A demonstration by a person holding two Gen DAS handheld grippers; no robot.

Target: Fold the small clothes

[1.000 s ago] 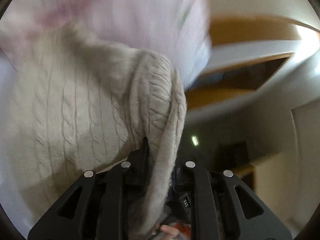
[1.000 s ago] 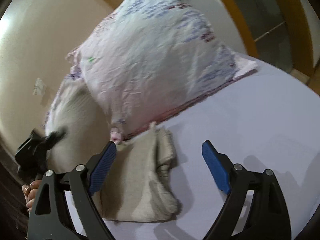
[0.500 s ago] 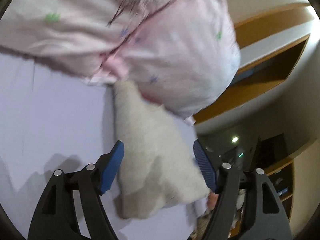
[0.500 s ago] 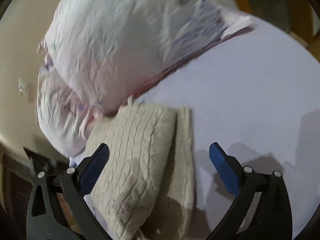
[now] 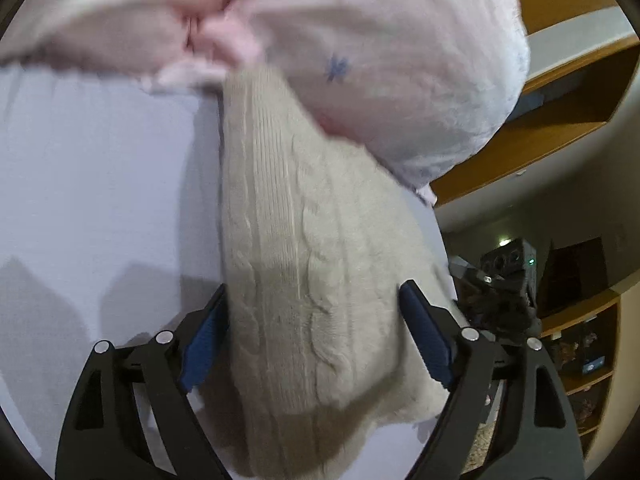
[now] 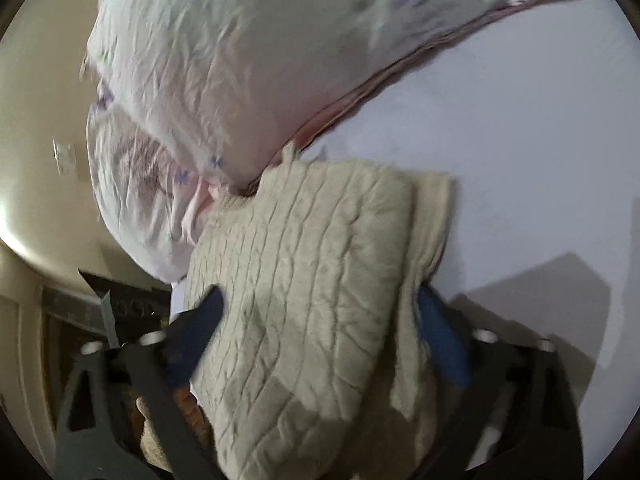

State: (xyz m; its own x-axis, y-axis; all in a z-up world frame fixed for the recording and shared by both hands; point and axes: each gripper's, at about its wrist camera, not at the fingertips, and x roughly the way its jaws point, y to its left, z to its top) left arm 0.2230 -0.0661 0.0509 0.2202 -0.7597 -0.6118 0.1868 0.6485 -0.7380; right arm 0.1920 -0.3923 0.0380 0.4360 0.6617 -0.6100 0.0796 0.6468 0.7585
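A folded cream cable-knit sweater (image 5: 312, 264) lies on the white bed sheet (image 5: 100, 184), its far end tucked against a pink pillow. My left gripper (image 5: 316, 332) is open, its blue-padded fingers (image 5: 202, 344) standing on either side of the sweater's near end. The sweater also shows in the right wrist view (image 6: 312, 280). My right gripper (image 6: 320, 344) is open too, its fingers (image 6: 440, 340) straddling the sweater, which covers part of the right one.
A pink pillow with small flower prints (image 5: 360, 52) lies at the head of the bed, also in the right wrist view (image 6: 240, 60). Beyond the bed edge are wooden shelves (image 5: 580, 92) and a dark device (image 5: 508, 272). White sheet (image 6: 520, 160) stretches right.
My left gripper let go of the sweater and opened; the sweater now lies folded on the bed by the pillow. Both grippers moved in over it, fingers on either side.
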